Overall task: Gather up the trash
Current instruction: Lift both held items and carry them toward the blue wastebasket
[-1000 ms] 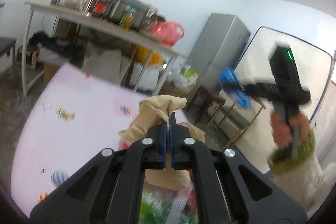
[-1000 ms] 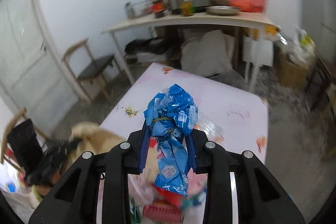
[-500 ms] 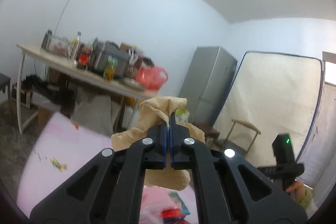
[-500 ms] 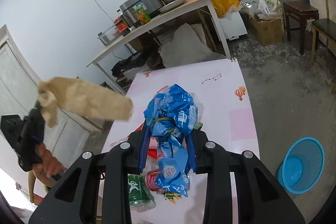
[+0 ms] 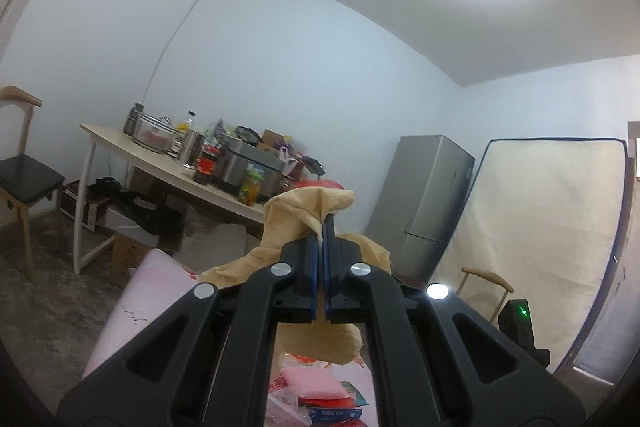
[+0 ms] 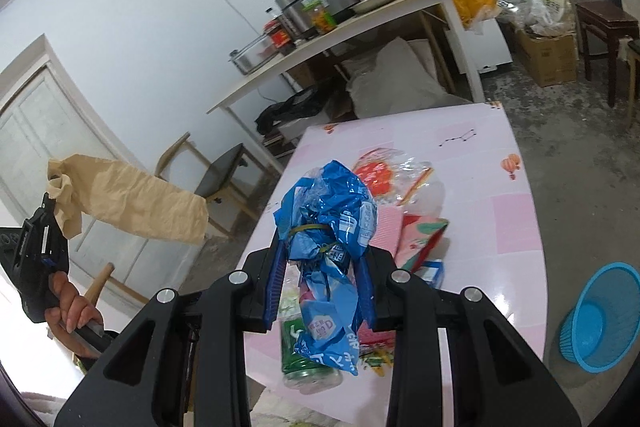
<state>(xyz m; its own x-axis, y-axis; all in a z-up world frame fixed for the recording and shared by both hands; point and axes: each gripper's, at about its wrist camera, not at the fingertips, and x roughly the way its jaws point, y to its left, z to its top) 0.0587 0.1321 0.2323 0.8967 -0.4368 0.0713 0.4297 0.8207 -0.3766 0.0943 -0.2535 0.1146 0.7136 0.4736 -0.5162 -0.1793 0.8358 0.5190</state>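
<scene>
L gripper (image 5: 321, 227) clamped tight on a tan paper bag (image 5: 304, 211), held up in the air w/ the rest of the bag drooping below the fingers. R gripper (image 6: 324, 251) closed on a crumpled blue plastic bag (image 6: 328, 227), above the pink table (image 6: 520, 227). More trash on the table: green bottle (image 6: 304, 355), red wrappers (image 6: 416, 239); blue basket (image 6: 600, 315) on floor just beside the table.

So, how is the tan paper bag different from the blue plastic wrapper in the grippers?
The tan paper bag is plain and matte; the blue plastic wrapper is glossy and printed. The left gripper pinches the bag with jaws nearly together; the right gripper holds the bulkier wrapper with jaws apart. Both are crumpled and lifted.
</scene>
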